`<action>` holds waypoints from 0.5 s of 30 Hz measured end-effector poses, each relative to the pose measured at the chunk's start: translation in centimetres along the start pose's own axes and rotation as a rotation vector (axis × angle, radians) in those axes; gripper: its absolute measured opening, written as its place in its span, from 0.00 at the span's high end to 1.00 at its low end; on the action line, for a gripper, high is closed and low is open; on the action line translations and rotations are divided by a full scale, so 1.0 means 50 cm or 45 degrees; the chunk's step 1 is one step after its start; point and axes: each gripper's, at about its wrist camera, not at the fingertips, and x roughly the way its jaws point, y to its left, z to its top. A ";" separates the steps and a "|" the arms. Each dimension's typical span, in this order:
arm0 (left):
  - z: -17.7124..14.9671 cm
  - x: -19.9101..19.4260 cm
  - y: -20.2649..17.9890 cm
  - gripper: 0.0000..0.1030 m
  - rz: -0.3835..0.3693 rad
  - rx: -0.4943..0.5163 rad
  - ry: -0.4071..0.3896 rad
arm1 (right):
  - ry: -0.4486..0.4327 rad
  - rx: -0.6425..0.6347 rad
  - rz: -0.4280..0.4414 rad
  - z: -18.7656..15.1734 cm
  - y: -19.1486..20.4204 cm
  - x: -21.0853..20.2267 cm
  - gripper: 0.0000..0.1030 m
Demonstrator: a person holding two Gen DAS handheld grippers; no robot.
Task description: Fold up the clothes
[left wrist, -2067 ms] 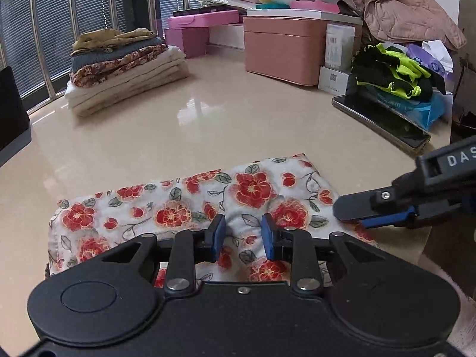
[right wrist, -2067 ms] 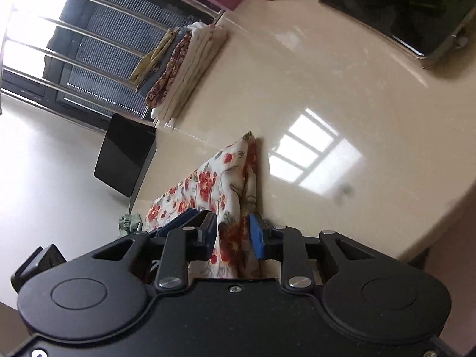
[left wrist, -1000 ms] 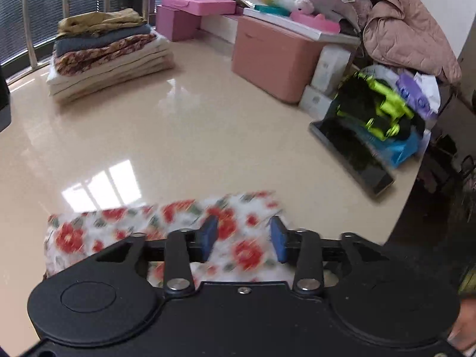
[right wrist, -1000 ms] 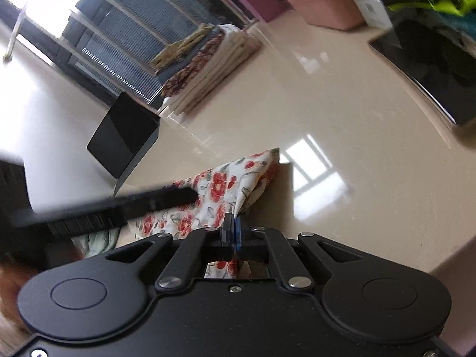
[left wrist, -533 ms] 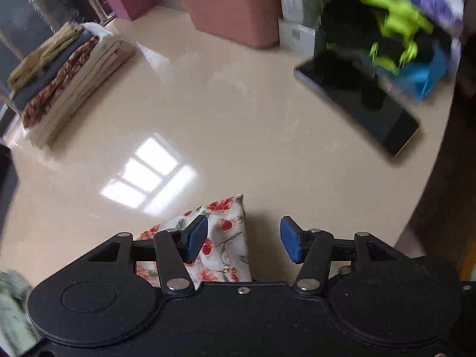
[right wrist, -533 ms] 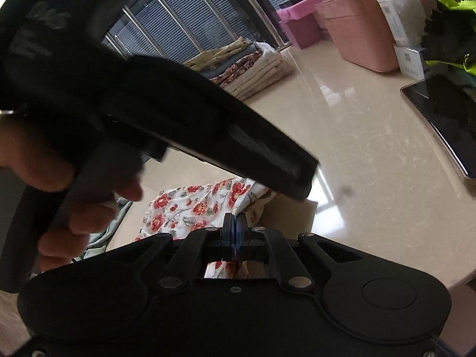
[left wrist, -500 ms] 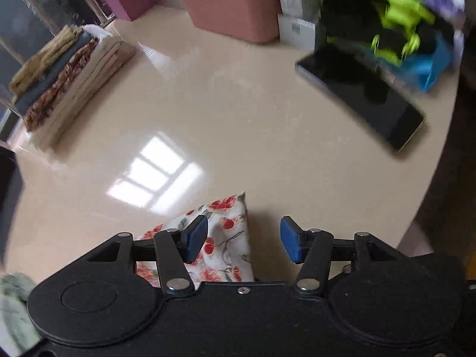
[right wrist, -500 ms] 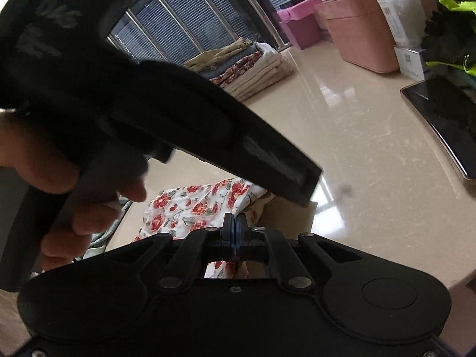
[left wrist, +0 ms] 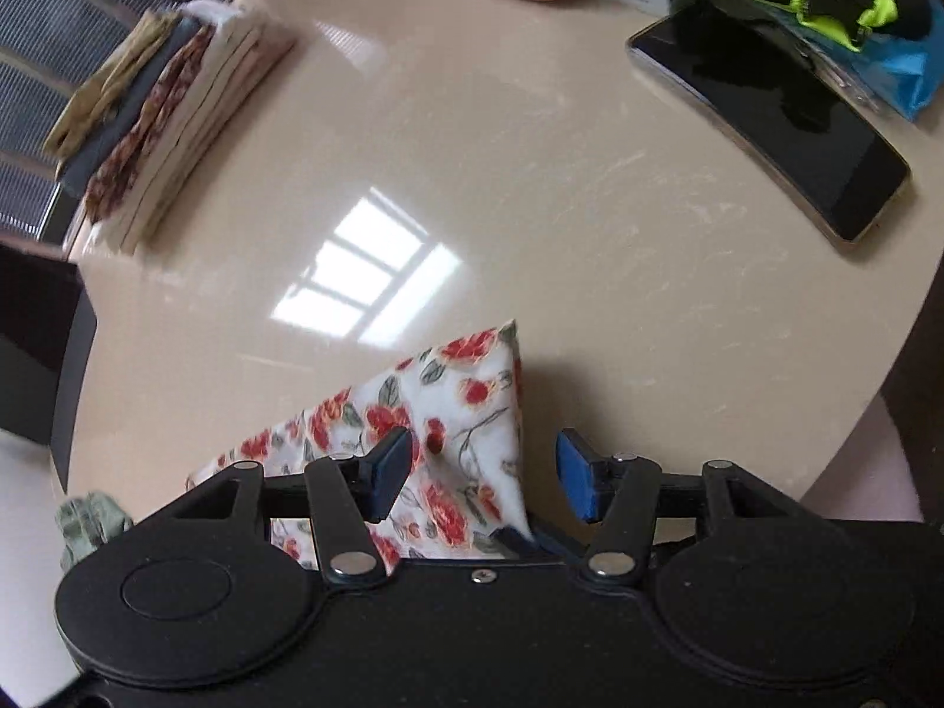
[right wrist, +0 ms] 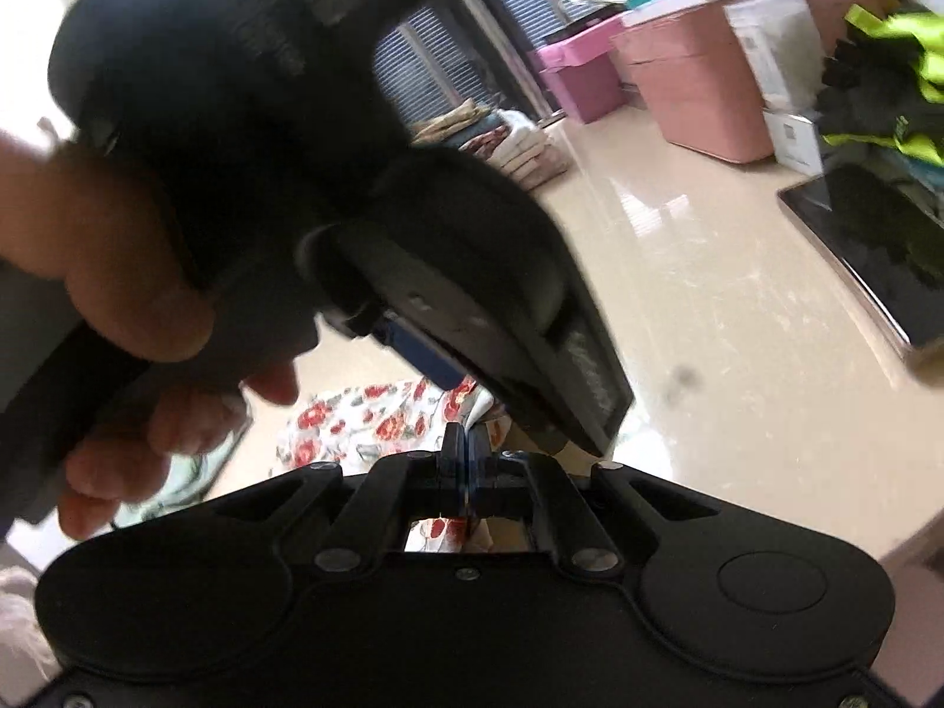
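Most of the white red-flowered folded cloth [left wrist: 466, 413] near the glossy beige desk's [left wrist: 531, 177] near edge hidden behind black grippers, left gripper [left wrist: 481, 472] spread over its corner, right gripper [right wrist: 465, 460] pinching its edge, black tablet [left wrist: 767, 118] at the right edge.

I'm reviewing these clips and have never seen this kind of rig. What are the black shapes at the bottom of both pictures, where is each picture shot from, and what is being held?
No robot here: a person holds a hand-operated gripper in each hand, each with a camera looking along its two blue-padded fingers. The black shape is the gripper's own body.

Left wrist view: the left gripper is open, tilted down over a corner of the floral cloth on the beige table.

Right wrist view: the right gripper is shut on the floral cloth's edge. The big dark blur is the left gripper, held by a hand.

Also on the table: a stack of folded clothes and a tablet.
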 end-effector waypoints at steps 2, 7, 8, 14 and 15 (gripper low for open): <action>-0.001 0.007 0.002 0.48 0.021 -0.023 0.012 | -0.019 0.046 0.011 -0.002 -0.004 -0.002 0.99; -0.002 0.016 -0.005 0.68 0.121 -0.010 0.017 | -0.040 0.069 0.009 -0.009 0.003 -0.001 1.00; -0.002 0.017 -0.006 0.72 0.139 -0.003 0.016 | -0.042 0.070 0.008 -0.010 0.006 -0.001 1.00; -0.007 0.014 -0.016 0.92 0.159 0.095 -0.001 | -0.047 0.080 0.009 -0.018 0.016 -0.006 1.00; -0.008 0.013 -0.015 0.93 0.144 0.087 -0.006 | -0.052 0.075 0.008 -0.020 0.018 -0.007 1.00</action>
